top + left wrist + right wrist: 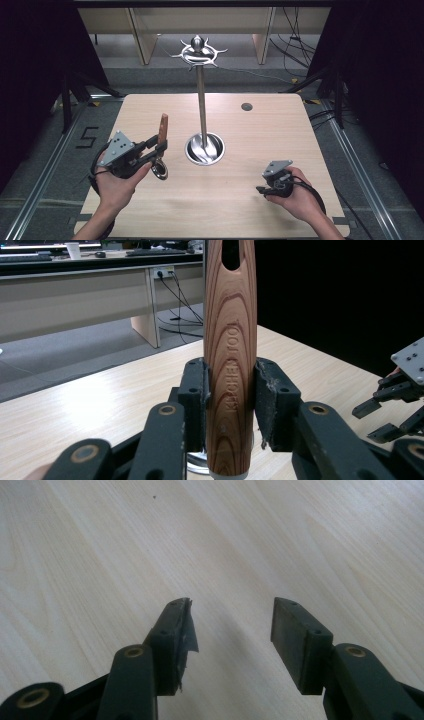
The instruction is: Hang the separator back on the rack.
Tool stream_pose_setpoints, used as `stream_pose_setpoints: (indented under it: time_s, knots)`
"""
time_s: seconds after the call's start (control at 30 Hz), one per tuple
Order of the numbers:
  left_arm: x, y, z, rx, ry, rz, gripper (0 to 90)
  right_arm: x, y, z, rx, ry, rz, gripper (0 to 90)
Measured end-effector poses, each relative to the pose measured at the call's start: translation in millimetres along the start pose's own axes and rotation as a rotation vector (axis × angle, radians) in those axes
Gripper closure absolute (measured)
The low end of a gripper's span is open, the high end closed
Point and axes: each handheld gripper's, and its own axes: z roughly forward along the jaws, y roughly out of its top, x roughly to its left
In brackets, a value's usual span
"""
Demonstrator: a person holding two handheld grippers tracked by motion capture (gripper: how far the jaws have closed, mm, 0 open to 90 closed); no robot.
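The left gripper (159,150) is clamped on the wooden handle (230,365) of a kitchen tool (161,145), pads pressing it from both sides about midway along, so the handle stands upright above the jaws and the metal end (160,170) hangs just below them, over the table (240,210). Held that way, the hanging hole at the handle's top stays free, which probably suits hooking it onto the rack (199,52), whose pole rises from a round metal base (204,149) just beside the gripper, toward the table's middle. The right gripper (261,190) sits well apart on the other side of that base, low over the table, jaws wide apart with nothing between them; one pad (186,630) carries a ragged lining. It seems parked out of the way while the left does the work. The table is pale wood with a small dark round plug (246,106) near its far edge. Beyond lie grey floor, loose cables, light desks, and dark curtains on either side.
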Motion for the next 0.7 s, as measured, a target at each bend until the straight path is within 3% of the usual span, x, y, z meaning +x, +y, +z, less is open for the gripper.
stream_pose_setpoints:
  time_s: [0.5,0.6,0.7]
  knots:
    - [-5.6,12.7,2.4,-0.017,-0.016,0.010,67.3,0.4,0.2,-0.4,-0.001,0.000,0.004,50.5]
    - [-6.6,14.5,2.9,-0.020,-0.017,0.010,67.3,-0.6,0.4,0.0,-0.006,0.002,-0.014,50.5]
    - [-7.6,16.7,3.3,-0.025,-0.017,0.017,67.3,2.1,0.3,-0.9,0.001,0.004,0.017,50.5]
